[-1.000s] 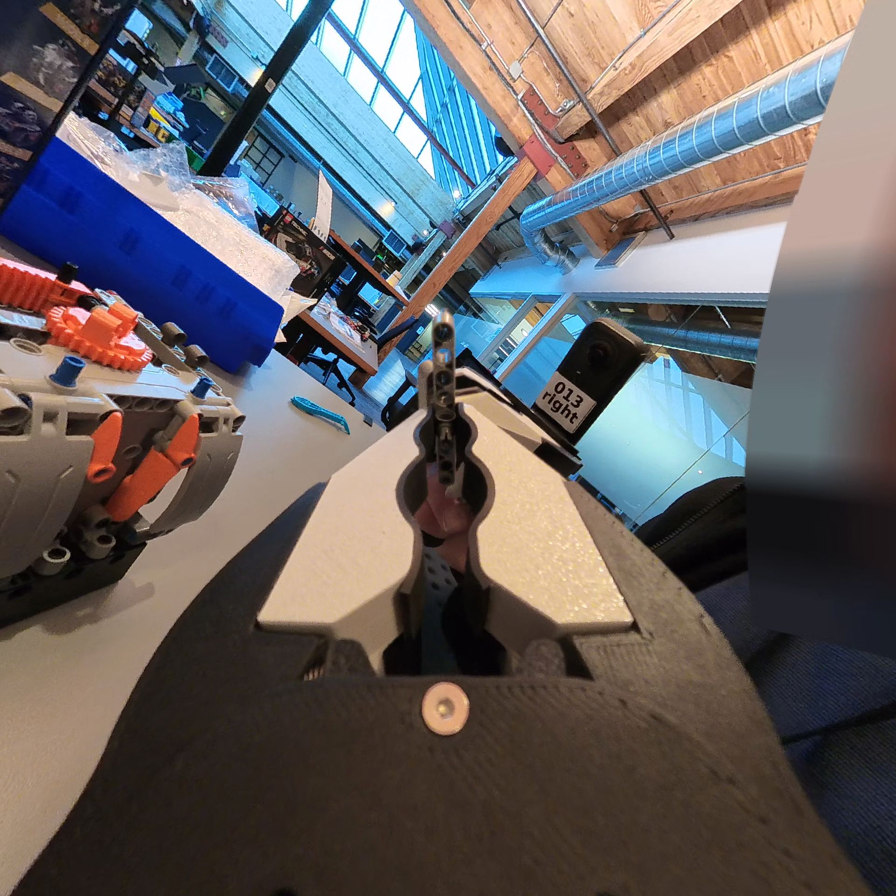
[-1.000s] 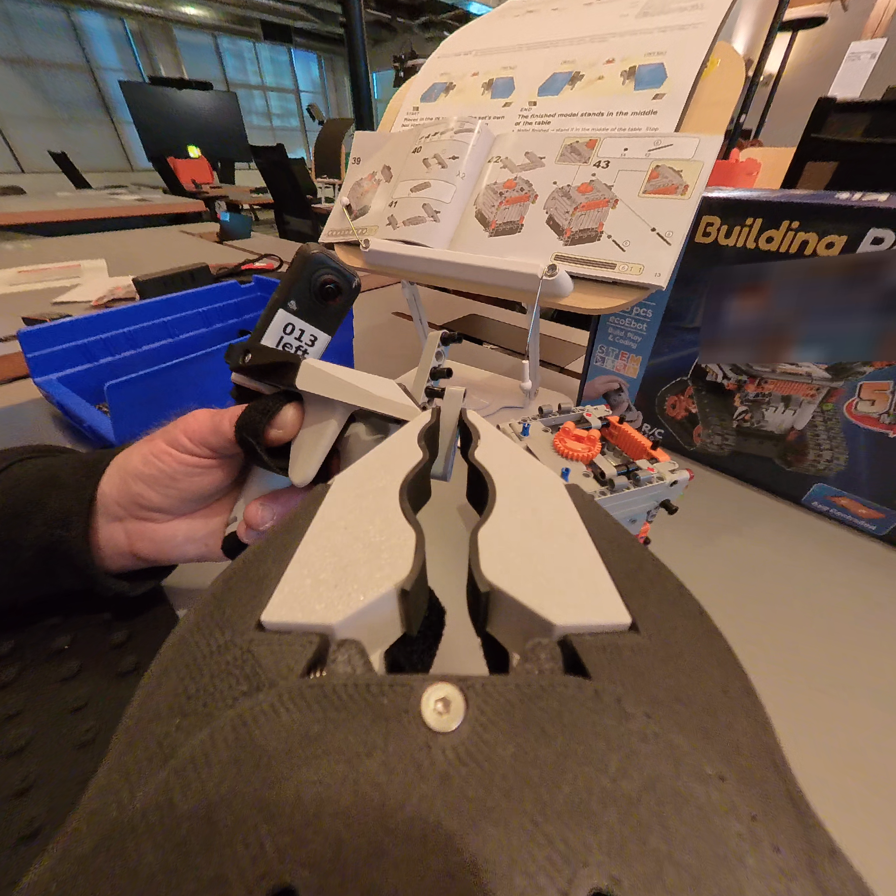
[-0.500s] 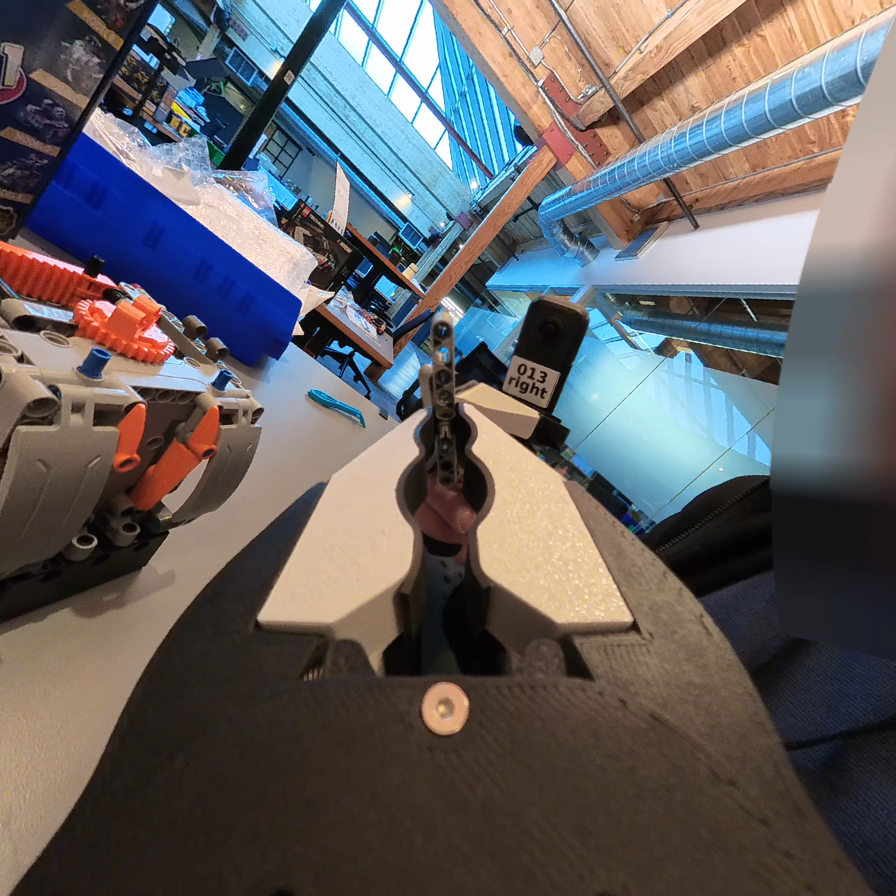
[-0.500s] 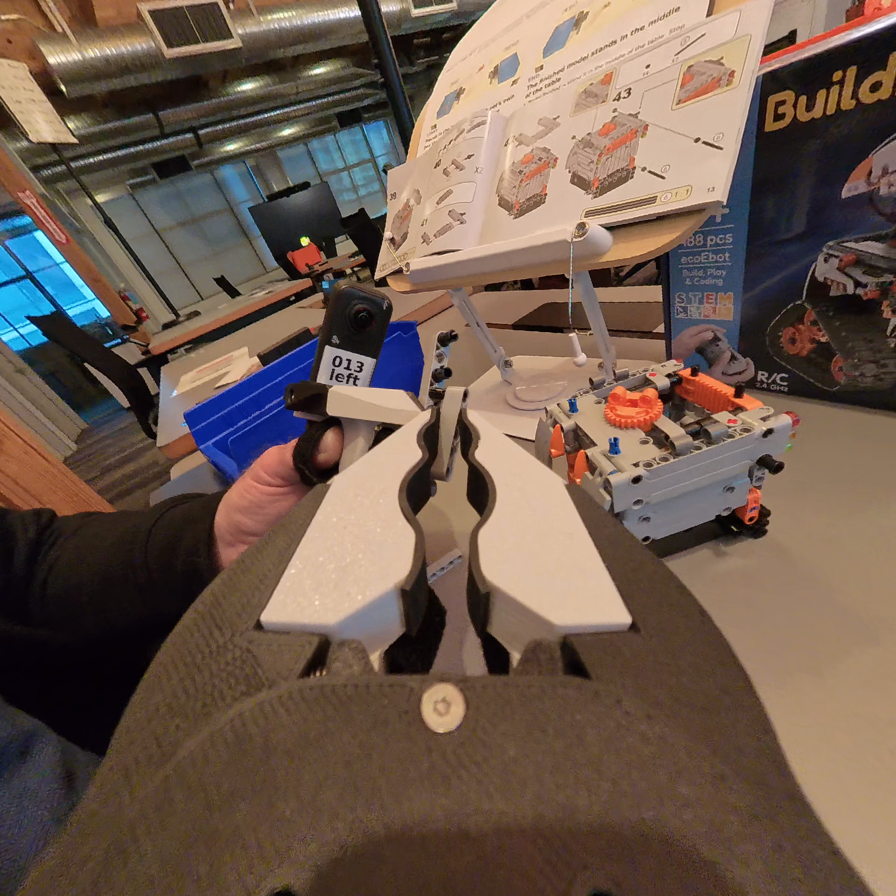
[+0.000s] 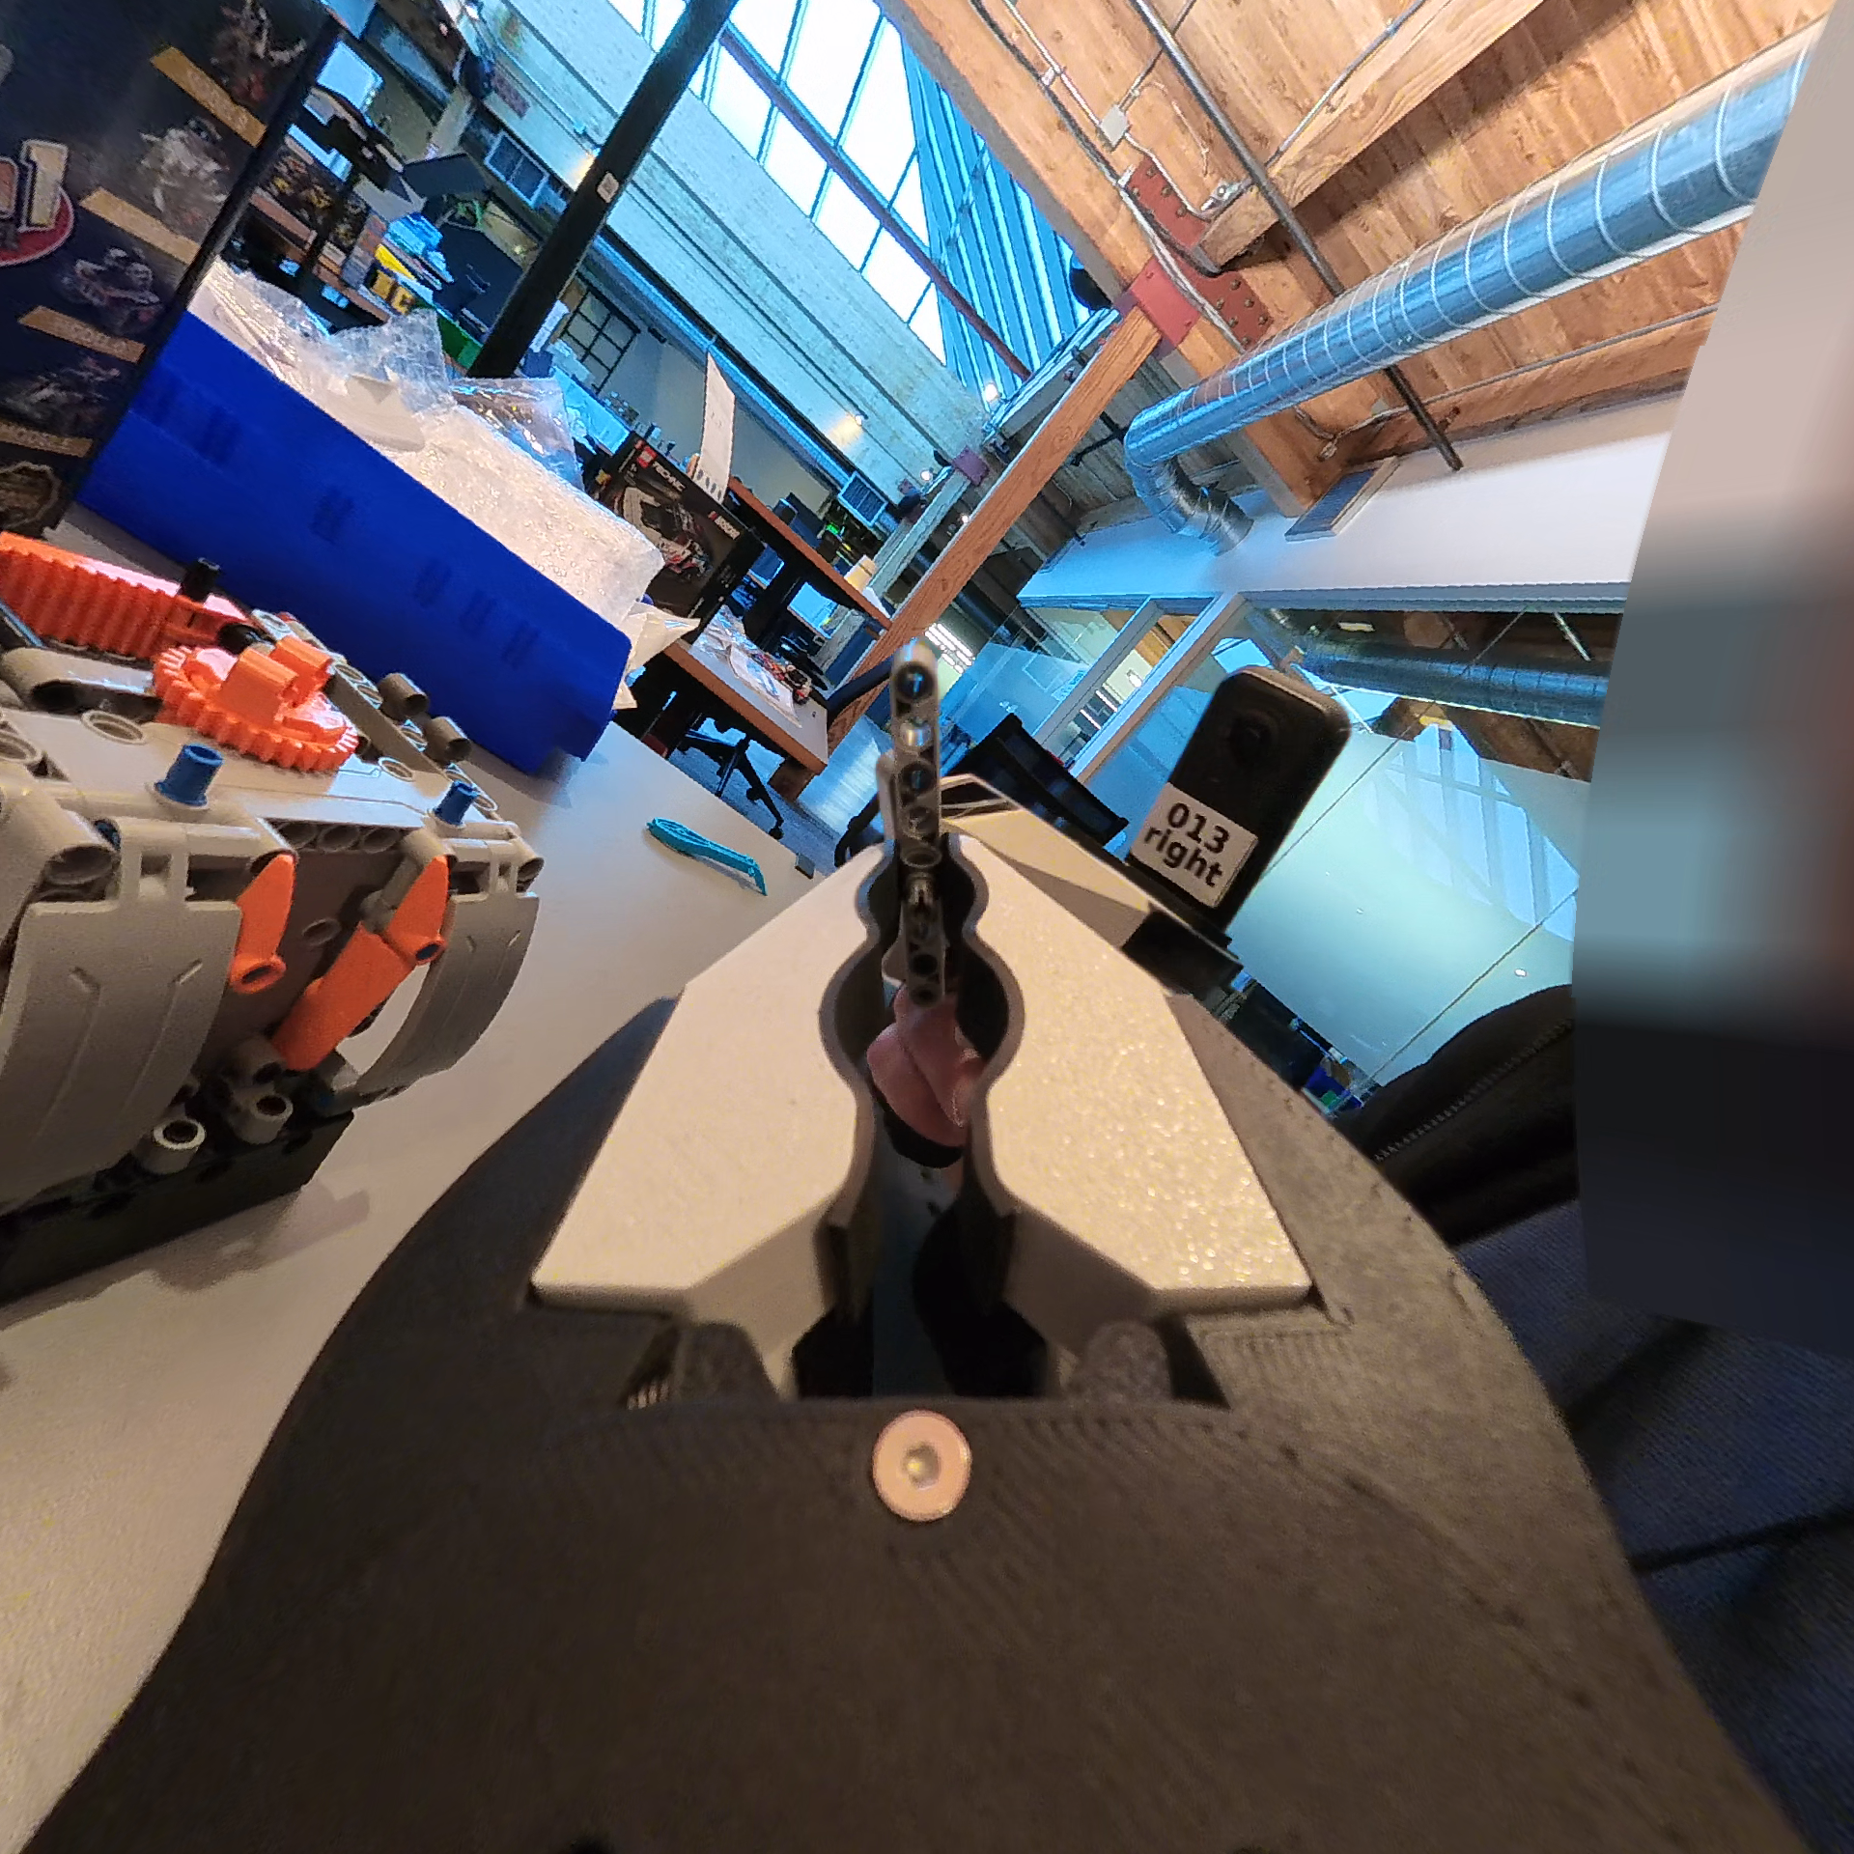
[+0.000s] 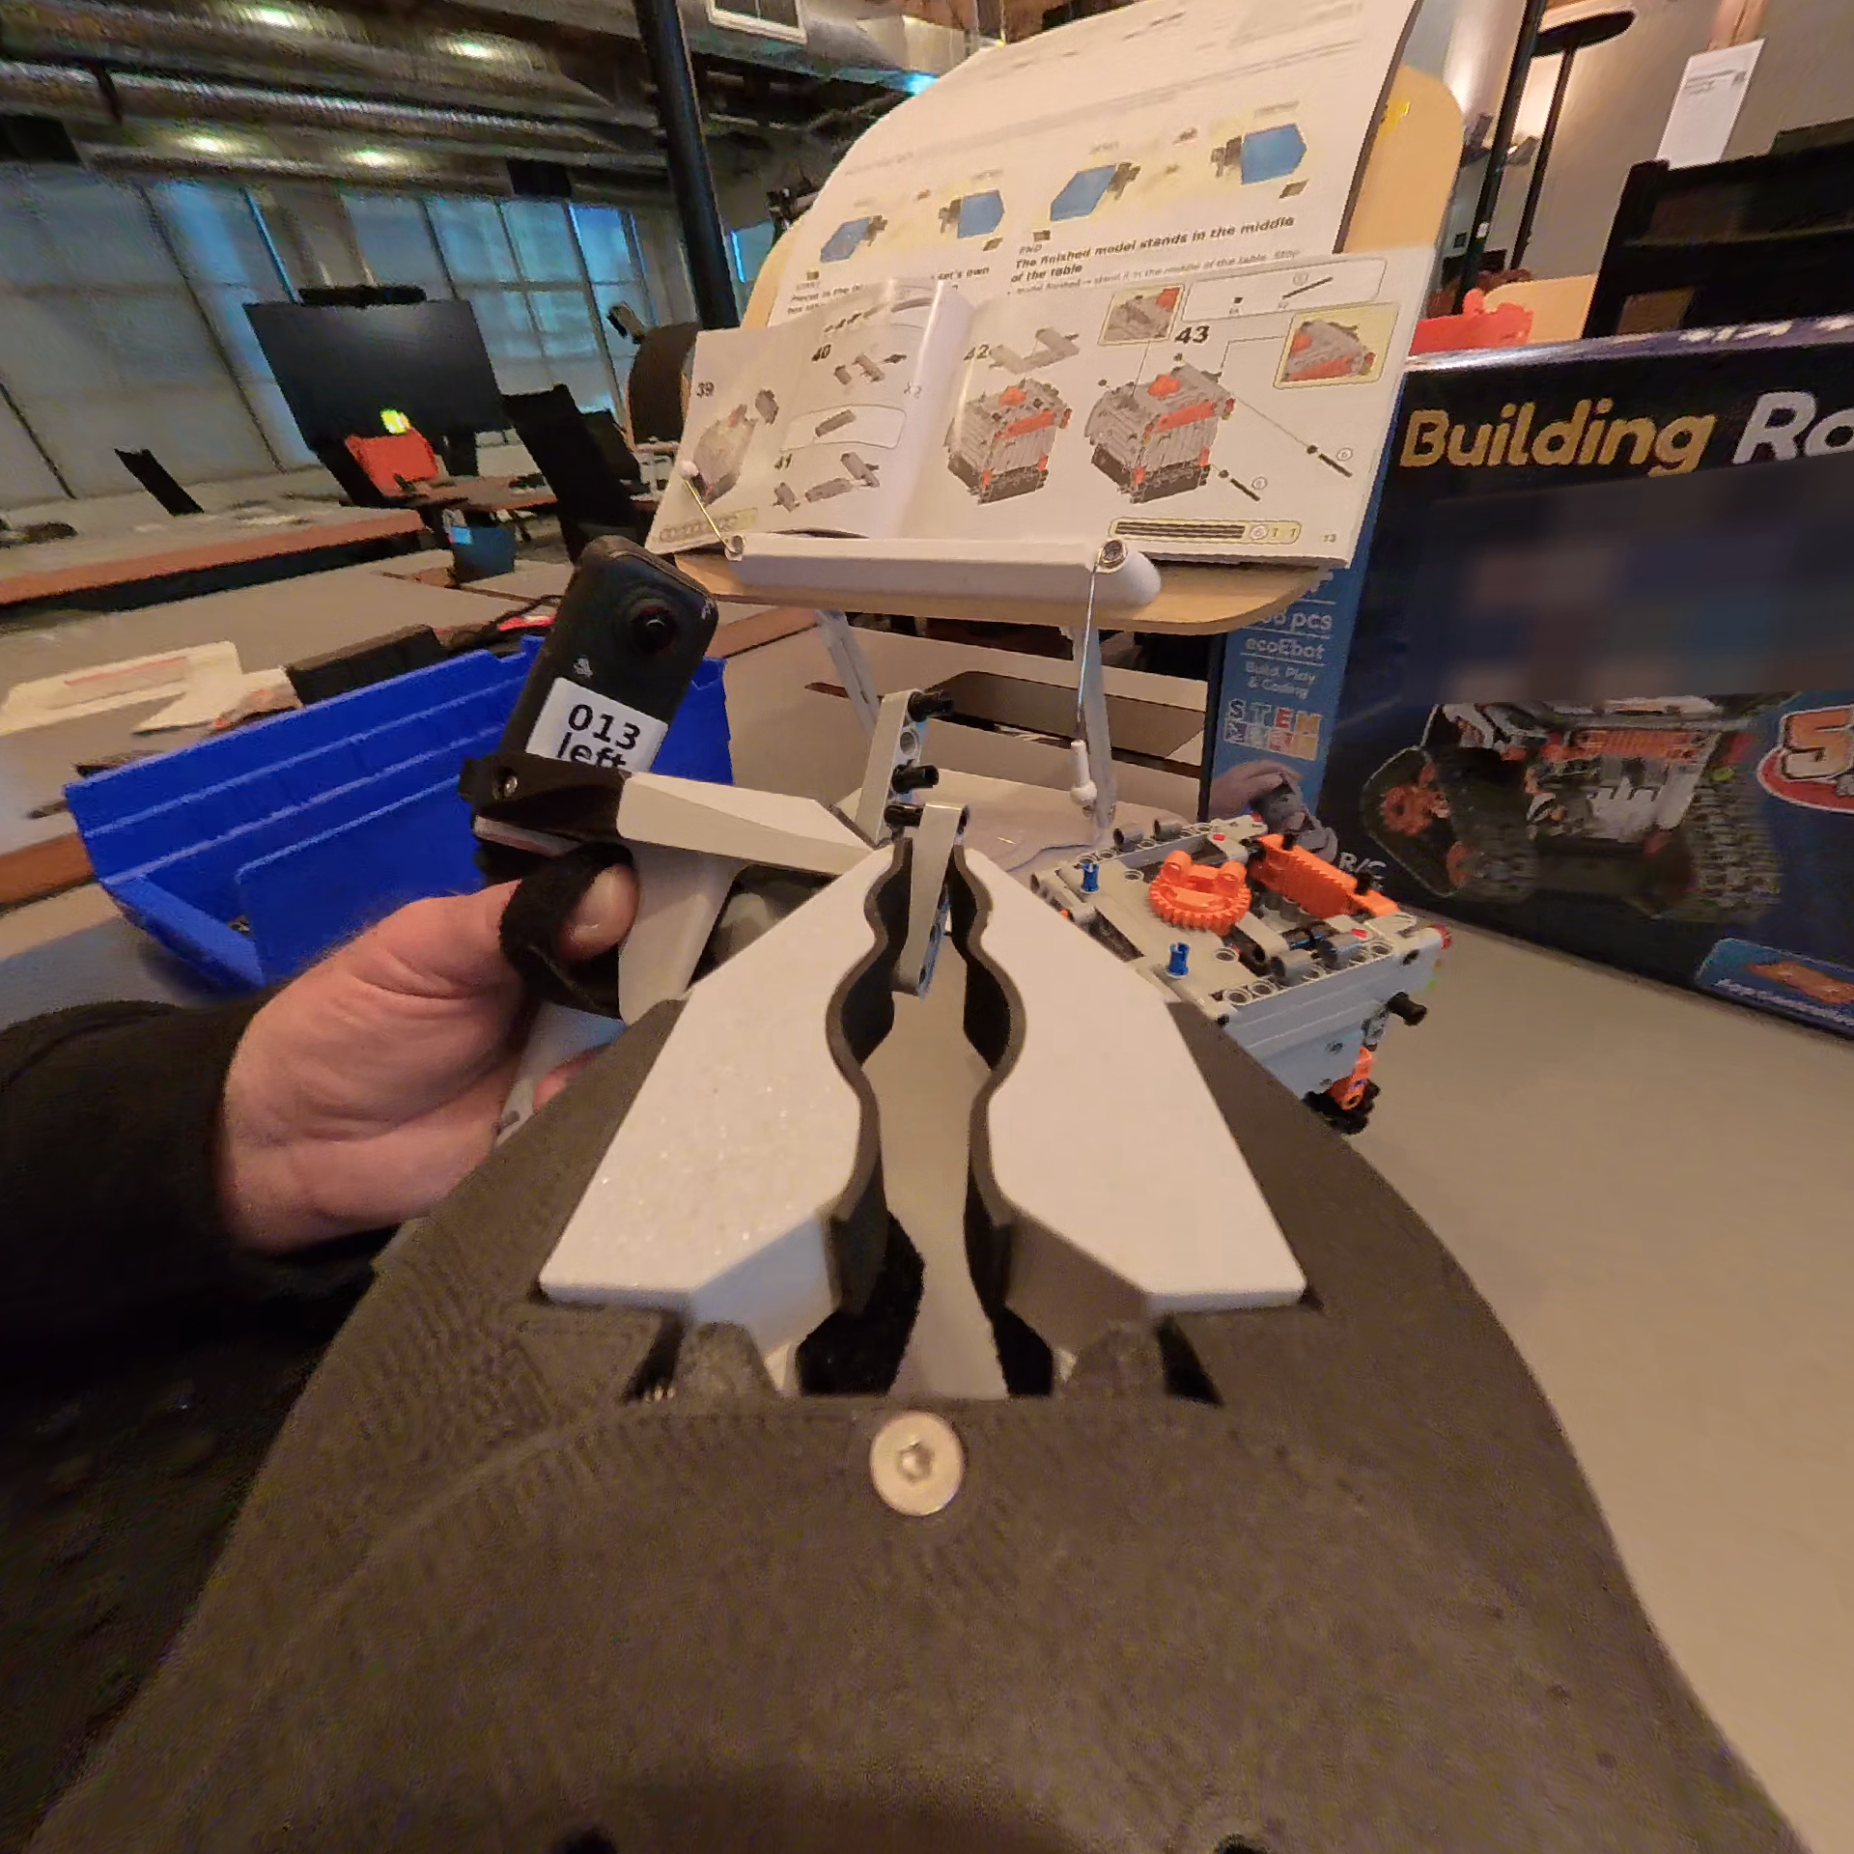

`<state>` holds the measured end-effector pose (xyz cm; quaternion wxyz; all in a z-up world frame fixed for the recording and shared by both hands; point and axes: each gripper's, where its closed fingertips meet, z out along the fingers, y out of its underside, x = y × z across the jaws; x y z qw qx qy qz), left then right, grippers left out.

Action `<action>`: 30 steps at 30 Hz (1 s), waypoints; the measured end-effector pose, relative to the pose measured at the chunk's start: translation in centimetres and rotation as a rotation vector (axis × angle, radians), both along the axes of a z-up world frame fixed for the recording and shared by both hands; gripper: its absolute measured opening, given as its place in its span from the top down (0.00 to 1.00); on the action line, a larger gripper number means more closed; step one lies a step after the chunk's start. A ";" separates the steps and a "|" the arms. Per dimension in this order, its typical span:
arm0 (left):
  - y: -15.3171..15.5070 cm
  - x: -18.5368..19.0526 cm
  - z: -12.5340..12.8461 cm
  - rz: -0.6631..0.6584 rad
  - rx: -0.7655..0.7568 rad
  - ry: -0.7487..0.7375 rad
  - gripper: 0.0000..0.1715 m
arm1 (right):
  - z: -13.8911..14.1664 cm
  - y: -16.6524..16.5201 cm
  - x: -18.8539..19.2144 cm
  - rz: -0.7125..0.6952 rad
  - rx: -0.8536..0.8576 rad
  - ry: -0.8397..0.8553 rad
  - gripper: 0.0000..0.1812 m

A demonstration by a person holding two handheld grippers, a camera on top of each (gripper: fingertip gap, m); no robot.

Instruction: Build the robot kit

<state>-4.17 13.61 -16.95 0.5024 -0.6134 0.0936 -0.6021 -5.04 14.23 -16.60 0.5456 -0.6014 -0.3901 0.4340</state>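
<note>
Jaws of left gripper (image 5: 918,873) pinched narrow on a pinned beam (image 5: 915,803): slim, light grey plastic, row of round holes, standing upright past the tips; black pins on its side, seen from the right wrist view. Jaws of right gripper (image 6: 928,863) likewise narrow, clamped on a flat beam (image 6: 928,903), grey, smooth, tilted, its top end just beside the lowest pin of the pinned beam; touching or not, cannot tell. Both beams held in the air above the tabletop (image 6: 1605,1204).

Black camera (image 6: 622,652) atop the left gripper, with a white sticker bearing printed characters; hand (image 6: 401,1053) wrapped round the handle.

Just right of the jaws, a blocky model (image 6: 1244,933) on the tabletop: grey panels, orange gear, blue pins. Behind it, an open booklet (image 6: 1003,431) of numbered steps on a pale stand (image 6: 943,577), and a dark box (image 6: 1605,602) with gold lettering. Ribbed blue bin (image 6: 301,803) at left.
</note>
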 end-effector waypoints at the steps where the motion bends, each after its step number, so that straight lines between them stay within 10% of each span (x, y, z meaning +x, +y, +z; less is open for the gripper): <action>1: 0.0 0.0 -0.1 -0.003 -0.003 -0.005 0.97 | 0.0 0.0 0.0 -0.011 0.019 -0.011 0.98; 30: -0.6 0.4 0.9 -0.033 0.041 -0.041 0.98 | 0.1 0.3 1.1 0.137 -0.224 0.197 0.97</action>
